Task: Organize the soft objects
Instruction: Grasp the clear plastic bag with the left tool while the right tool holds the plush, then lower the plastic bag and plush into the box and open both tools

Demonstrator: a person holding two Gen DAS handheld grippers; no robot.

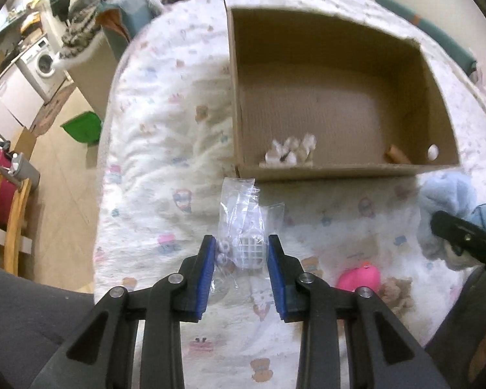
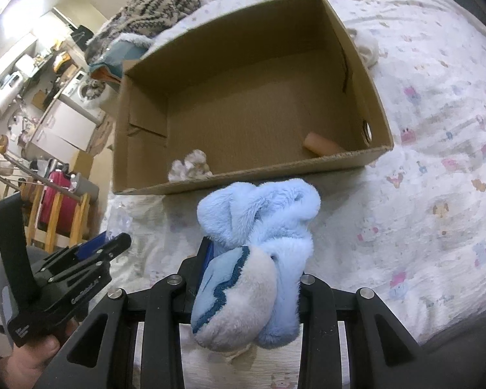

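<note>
My left gripper (image 1: 241, 253) hovers low over the bed (image 1: 152, 149), its jaws parted wide on either side of a clear plastic bag (image 1: 243, 223) that lies on the printed quilt just in front of the cardboard box (image 1: 340, 171). The blue pads (image 1: 207, 275) flank the bag's lower end, where a small white gridded piece shows through the plastic; I cannot tell whether either pad touches it.

My right gripper (image 2: 252, 259) has its jaws closed on a light blue plush toy (image 2: 259, 223). The toy bulges up and forward out of the grip, its pale belly patch hanging toward the camera, and it sits just short of the box's near wall (image 2: 243, 178).

The box (image 2: 243, 178) stands open on the bed. Inside, against the near wall, I see a small white fluffy toy (image 1: 290, 152) toward the left corner and a tan cylindrical piece (image 2: 320, 144) toward the right corner, well apart from each other.

On the quilt near my left gripper, to its right, lies a pink soft object (image 1: 359, 278) with a small brown plush (image 1: 398, 291) just beside it.
</note>
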